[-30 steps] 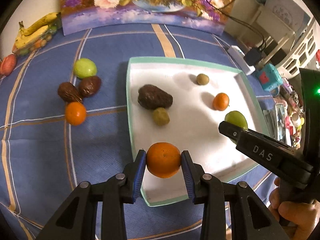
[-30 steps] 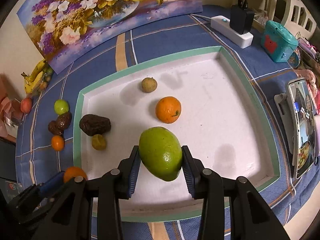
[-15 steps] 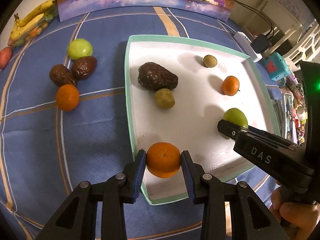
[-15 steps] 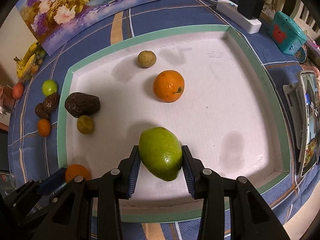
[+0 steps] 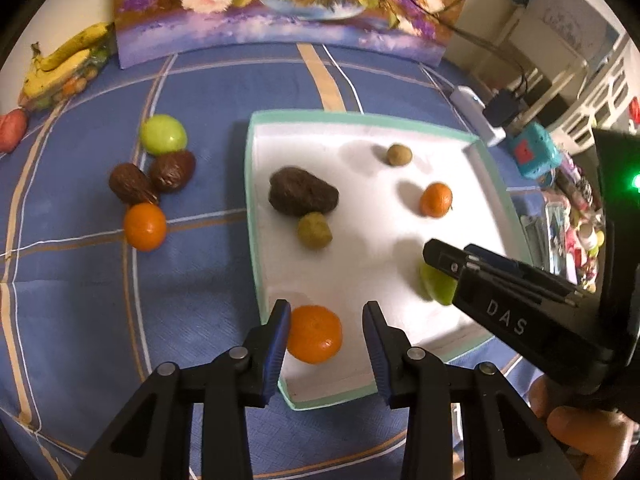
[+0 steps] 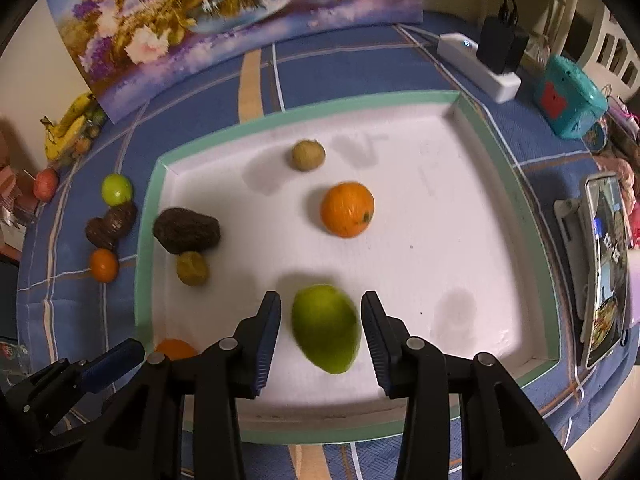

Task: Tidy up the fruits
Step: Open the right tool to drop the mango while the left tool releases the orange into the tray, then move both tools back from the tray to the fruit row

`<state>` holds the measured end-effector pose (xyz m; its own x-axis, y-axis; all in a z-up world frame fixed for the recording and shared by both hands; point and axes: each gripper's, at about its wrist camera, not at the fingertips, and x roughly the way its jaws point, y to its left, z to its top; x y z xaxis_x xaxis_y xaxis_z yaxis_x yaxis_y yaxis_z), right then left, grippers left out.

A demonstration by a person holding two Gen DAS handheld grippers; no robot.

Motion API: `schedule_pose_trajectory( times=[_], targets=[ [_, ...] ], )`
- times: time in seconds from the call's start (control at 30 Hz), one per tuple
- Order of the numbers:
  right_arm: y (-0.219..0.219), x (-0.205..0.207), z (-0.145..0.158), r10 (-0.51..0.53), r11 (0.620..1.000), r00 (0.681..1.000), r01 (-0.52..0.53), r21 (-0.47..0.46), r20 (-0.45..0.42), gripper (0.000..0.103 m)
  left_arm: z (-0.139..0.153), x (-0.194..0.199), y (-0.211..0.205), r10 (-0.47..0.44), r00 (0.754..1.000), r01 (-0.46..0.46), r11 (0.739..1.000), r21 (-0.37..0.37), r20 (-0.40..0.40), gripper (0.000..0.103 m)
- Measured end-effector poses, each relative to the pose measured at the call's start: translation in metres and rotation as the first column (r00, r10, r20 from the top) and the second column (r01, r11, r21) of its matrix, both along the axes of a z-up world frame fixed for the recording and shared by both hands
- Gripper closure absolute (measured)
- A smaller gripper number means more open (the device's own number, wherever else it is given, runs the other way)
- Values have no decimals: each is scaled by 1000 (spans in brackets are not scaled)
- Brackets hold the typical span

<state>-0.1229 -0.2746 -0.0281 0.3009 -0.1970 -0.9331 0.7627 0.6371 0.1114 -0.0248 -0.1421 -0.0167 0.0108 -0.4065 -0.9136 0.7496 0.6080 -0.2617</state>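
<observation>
Right wrist view: oval green mango-like fruit lay on the white floor of the mint-rimmed square tray, near its front edge, long axis running from upper left to lower right, narrower end toward the camera. Right gripper straddled it with pads clear on both sides, so jaws parted and gripping nothing; a second ago the same pads pinched the fruit. Fruit outline was motion-blurred, so exact tilt was hard to call. Left wrist view: round orange mandarin sat in the tray's near-left corner between the blue pads of the left gripper. Left pad was at or touching its skin, right pad stood visibly off; jaws had just opened a little and the clamp seen earlier was released. No clear long axis on it, and I couldn't make out a stem end. Elsewhere in the tray: dark wrinkled avocado, long axis roughly sideways, touching a small olive-brown round fruit; a second small tan one and an orange stood apart. On the blue checked cloth left of the tray, a green round fruit, two dark brown fruits and another mandarin clustered. Right gripper's body hid most of the green fruit in the left view; a hand was cut off at the lower right.
</observation>
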Motion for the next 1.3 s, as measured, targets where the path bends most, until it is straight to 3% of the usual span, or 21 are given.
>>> schedule_pose_trajectory(
  times=[0.07, 0.13, 0.23, 0.3, 0.43, 0.5, 0.7, 0.87, 1.1, 1.3],
  targets=[
    [2, 1, 3, 5, 1000, 1000, -5, -7, 9, 60, 2, 8, 5, 37, 999, -37, 999, 1, 7, 61],
    [3, 2, 5, 11, 1000, 1000, -10, -13, 15, 60, 3, 17, 10, 89, 996, -90, 996, 24, 32, 42],
    [4, 5, 6, 24, 1000, 1000, -24, -21, 20, 59, 1, 30, 20, 171, 983, -175, 983, 58, 68, 34],
    [6, 5, 7, 33, 999, 999, -32, -34, 17, 35, -2, 36, 24, 211, 974, -218, 972, 81, 87, 25],
    [10, 8, 8, 57, 997, 998, -56, -55, 16, 30, -9, 52, 39, 302, 944, -319, 938, 137, 131, 8],
    [11, 9, 8, 69, 996, 997, -68, -65, 17, 20, -11, 57, 44, 324, 935, -343, 928, 147, 142, 1],
    [17, 15, 13, 109, 987, 993, -102, -125, 52, 14, -14, 66, 49, 340, 912, -383, 907, 177, 230, 0],
    [23, 24, 22, 139, 974, 986, -121, -191, 86, 13, -6, 75, 54, 378, 885, -426, 893, 144, 272, 0],
    [33, 41, 30, 212, 950, 966, -169, -262, 145, 13, 2, 96, 49, 428, 862, -469, 877, 106, 273, 0],
    [29, 57, 25, 236, 949, 963, -200, -244, 128, 13, 8, 116, 47, 446, 860, -476, 876, 76, 249, 0]
  ],
)
